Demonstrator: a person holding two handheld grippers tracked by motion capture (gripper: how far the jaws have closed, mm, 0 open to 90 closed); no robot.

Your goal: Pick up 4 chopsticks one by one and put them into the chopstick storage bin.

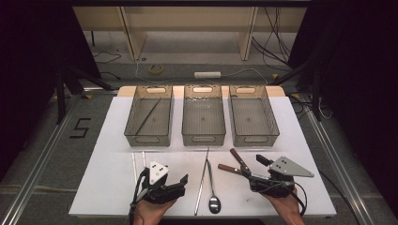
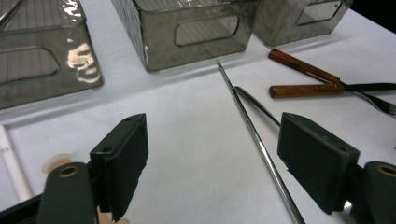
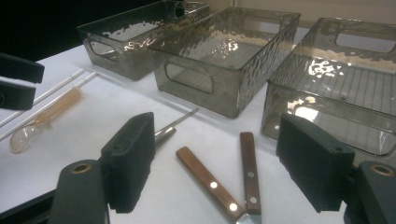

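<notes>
My left gripper [image 1: 180,183] hovered low over the bench [image 1: 112,140] with its jaws wide and nothing between them. Just beside its right jaw lay a long metal chopstick [image 2: 252,130], with a spoon [image 1: 213,199] next to it. My right gripper [image 1: 261,165] also stood wide and empty, over two wooden-handled utensils [image 3: 219,184] that crossed on the white surface. A clear plastic spoon [image 3: 44,119] lay off to the left. Beyond, three clear bins [image 1: 203,117] sat in a row, the left one holding a single chopstick [image 1: 148,116].

Both tongs [image 1: 184,178] [image 1: 261,159] agape, empty
</notes>
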